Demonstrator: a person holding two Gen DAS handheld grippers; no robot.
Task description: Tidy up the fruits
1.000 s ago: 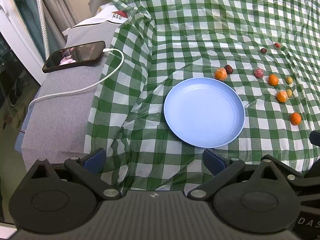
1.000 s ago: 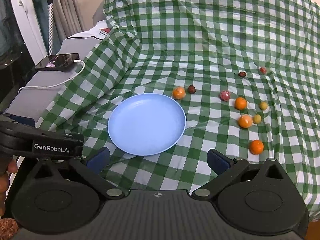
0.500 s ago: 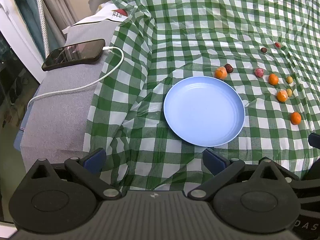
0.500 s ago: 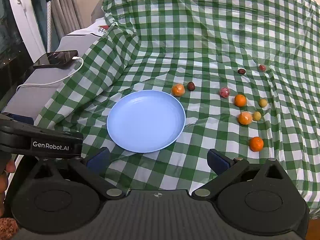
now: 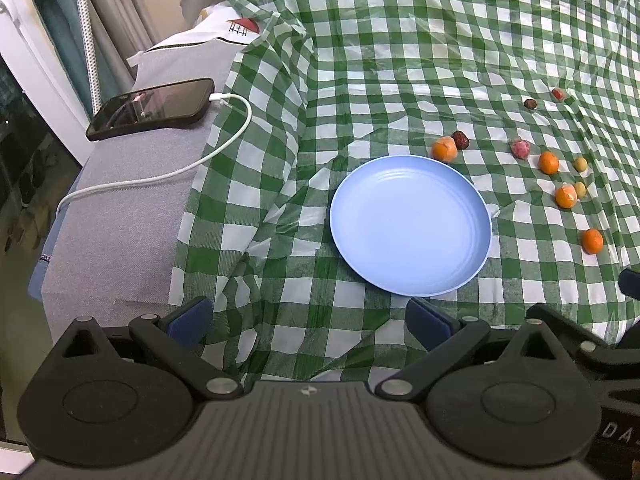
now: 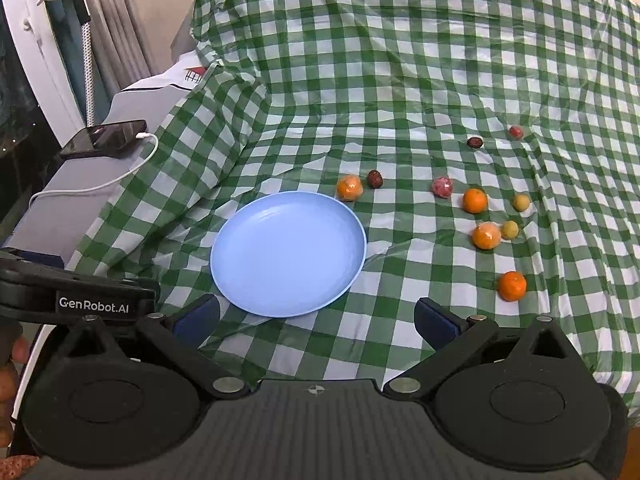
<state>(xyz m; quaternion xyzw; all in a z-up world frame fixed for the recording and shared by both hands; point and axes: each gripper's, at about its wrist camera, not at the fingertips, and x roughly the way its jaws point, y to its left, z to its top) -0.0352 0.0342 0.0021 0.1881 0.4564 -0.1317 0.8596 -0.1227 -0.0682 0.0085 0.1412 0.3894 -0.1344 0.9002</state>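
Both grippers' fingers apart, nothing held: left gripper [image 5: 307, 316], right gripper [image 6: 316, 318]. Round light-blue plastic plate [image 6: 240, 264] empty; small orange fruits [image 6: 511, 285] scattered right of it on the crinkled green-checked plastic cloth [image 6: 400, 80]. Risk: round fruit rolls off slick folds, or squirts out of a pinch. Legible: "GenRobot.AI" label [image 6: 94, 304].

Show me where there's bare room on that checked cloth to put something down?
The blue plate is empty. The cloth beyond the fruit lies bare, as does the strip between plate and phone. Right of the plate it is crowded with oranges and smaller fruit.
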